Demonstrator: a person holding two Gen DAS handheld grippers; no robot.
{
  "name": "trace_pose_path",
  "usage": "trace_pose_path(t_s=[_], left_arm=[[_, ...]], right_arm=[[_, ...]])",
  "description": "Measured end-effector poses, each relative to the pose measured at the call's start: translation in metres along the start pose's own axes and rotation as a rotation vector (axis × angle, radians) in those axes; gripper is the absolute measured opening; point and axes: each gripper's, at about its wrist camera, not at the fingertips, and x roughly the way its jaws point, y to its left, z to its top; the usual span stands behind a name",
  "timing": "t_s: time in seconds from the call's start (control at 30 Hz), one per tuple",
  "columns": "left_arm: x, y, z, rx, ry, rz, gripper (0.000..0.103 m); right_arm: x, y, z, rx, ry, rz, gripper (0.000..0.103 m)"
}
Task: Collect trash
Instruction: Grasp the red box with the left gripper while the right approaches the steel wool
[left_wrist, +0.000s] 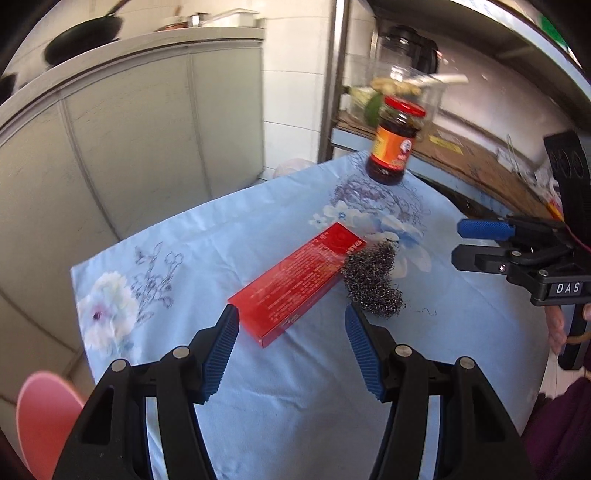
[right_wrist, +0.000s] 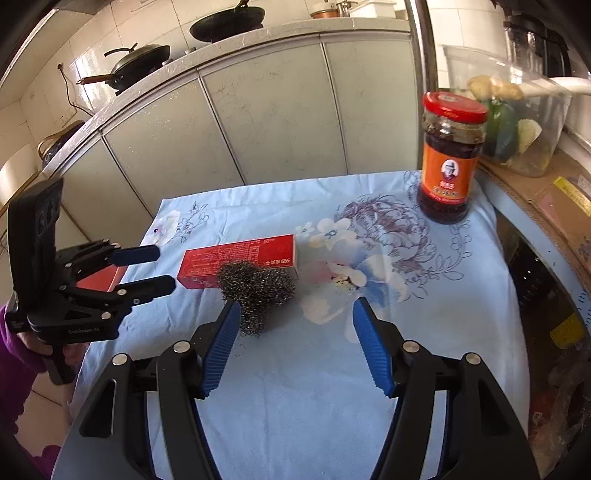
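The left gripper (right_wrist: 166, 267) hung at the table's left edge, fingers spread and empty. Just right of it, near the middle of the blue flowered cloth (right_wrist: 295, 387), lay the red box (right_wrist: 240, 258), with the steel scourer (right_wrist: 258, 291) touching its near side. The right gripper (right_wrist: 291, 347) hovered over the near edge, jaws apart, holding nothing. A sauce jar (right_wrist: 450, 155) stood at the far right corner, apparently unopened.

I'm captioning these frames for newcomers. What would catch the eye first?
A bright red box lies mid-table on the blue floral cloth, with a steel wool scrubber touching its near side. A red-lidded sauce jar stands upright at the far right corner.
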Motion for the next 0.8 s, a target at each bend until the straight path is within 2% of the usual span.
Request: trace_pose_path(t_s=[0.23, 0.43, 0.53, 0.67, 0.8], left_arm=[[0.034, 0.005, 0.015, 0.176, 0.058, 0.012, 0.059], [0.069, 0.011, 0.020, 0.268, 0.141, -0.034, 0.062], [0.081, 0.013, 0.021, 0.270, 0.177, -0.084, 0.062], [0.080, 0.015, 0.020, 0.231, 0.145, -0.124, 0.054], [0.072, 0.014, 0.012, 0.163, 0.121, -0.081, 0.040]], right_arm=[[0.027, 0.017, 0.005, -0.039, 0.050, 0.050, 0.064], [0.045, 0.025, 0.005, -0.061, 0.093, 0.074, 0.064], [0.050, 0.024, 0.006, -0.057, 0.102, 0.074, 0.064], [0.052, 0.021, 0.006, -0.044, 0.104, 0.077, 0.064], [0.050, 0.023, 0.005, -0.048, 0.102, 0.081, 0.064]])
